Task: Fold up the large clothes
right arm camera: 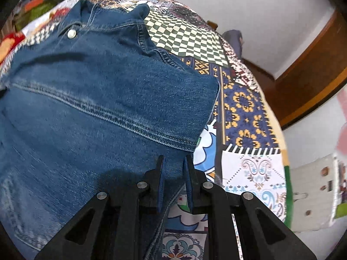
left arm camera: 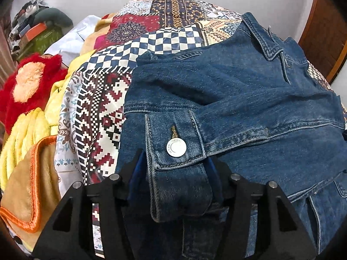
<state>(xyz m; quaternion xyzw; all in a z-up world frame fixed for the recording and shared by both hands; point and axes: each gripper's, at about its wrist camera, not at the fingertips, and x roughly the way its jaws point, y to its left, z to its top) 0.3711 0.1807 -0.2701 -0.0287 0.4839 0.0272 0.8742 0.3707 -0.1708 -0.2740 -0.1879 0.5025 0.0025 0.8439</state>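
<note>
Left gripper [left arm camera: 174, 169] jaws slack around denim jacket [left arm camera: 238, 99] cuff [left arm camera: 175, 143]; right gripper [right arm camera: 174, 173] pinches its hem; sleeve crossed, body unfolded

Patchwork bedspread [left arm camera: 164, 36]: checkered, floral and geometric panels. Left of it a pile: yellow fleece blanket [left arm camera: 26, 130], red fluffy cushion [left arm camera: 32, 82], tan blanket with orange trim [left arm camera: 32, 186], white cloth [left arm camera: 73, 36]. Wooden door frame [right arm camera: 308, 75] against white wall [right arm camera: 260, 6].

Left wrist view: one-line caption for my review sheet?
Left gripper straddles the buttoned cuff of a denim jacket on a patchwork bedspread.
</note>
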